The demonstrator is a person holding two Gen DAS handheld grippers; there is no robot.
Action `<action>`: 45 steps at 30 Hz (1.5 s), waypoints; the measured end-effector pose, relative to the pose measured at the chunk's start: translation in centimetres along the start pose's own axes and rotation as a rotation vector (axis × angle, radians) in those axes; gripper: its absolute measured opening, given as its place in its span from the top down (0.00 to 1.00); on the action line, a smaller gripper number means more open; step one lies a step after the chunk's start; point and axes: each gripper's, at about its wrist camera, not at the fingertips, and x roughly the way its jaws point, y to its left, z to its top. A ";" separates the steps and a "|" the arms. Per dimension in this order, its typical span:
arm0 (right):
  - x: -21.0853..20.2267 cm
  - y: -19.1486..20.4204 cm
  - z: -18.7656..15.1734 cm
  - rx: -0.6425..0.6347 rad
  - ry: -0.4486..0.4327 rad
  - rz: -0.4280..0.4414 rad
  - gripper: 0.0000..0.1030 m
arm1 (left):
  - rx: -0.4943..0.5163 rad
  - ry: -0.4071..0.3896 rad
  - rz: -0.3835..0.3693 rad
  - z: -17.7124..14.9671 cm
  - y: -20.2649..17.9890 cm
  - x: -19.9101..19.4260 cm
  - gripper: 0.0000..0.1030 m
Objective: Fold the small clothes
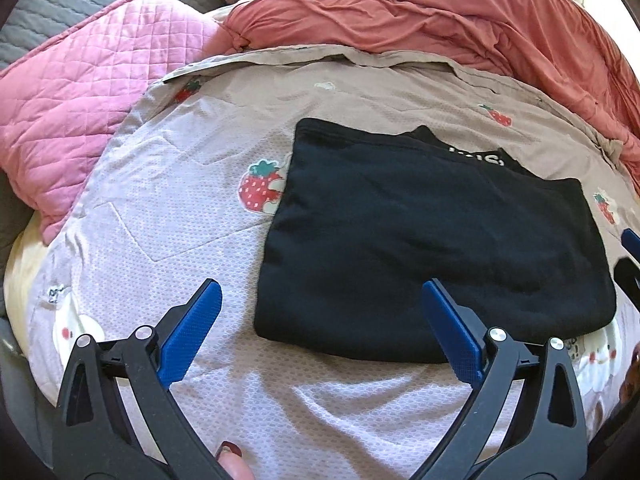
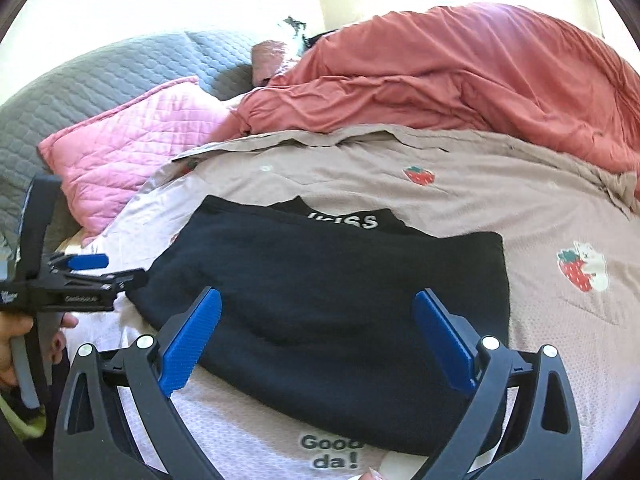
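A black garment (image 1: 432, 236) lies folded into a flat rectangle on the strawberry-print bedspread (image 1: 192, 208), white lettering showing at its far edge. My left gripper (image 1: 322, 290) hangs open above its near left corner, nothing between the blue pads. In the right wrist view the same black garment (image 2: 332, 292) sits under my right gripper (image 2: 318, 302), which is open and empty above the cloth's near half. The left gripper (image 2: 86, 262), held by a hand, appears at the left edge of that view, beside the garment's left side.
A pink quilted pillow (image 1: 88, 120) lies at the left, with a grey quilted cover (image 2: 80, 84) behind it. A rumpled coral duvet (image 1: 460, 20) is heaped along the far side. The bedspread (image 2: 560, 208) continues to the right of the garment.
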 end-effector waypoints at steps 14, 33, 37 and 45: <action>0.8 6.6 -1.3 -0.149 0.017 0.003 0.06 | -0.084 0.016 -0.012 -0.1 4.0 1.5 0.09; 4.4 16.0 -3.7 -0.338 0.097 -0.036 0.06 | -0.149 0.003 -0.045 1.1 9.5 3.5 0.09; 6.3 17.3 -3.4 -0.327 0.133 -0.052 0.06 | -0.199 -0.010 -0.031 1.4 11.5 3.6 0.09; 10.6 21.3 -3.7 -0.495 0.180 -0.148 0.06 | -0.261 -0.003 -0.034 1.4 14.2 4.8 0.09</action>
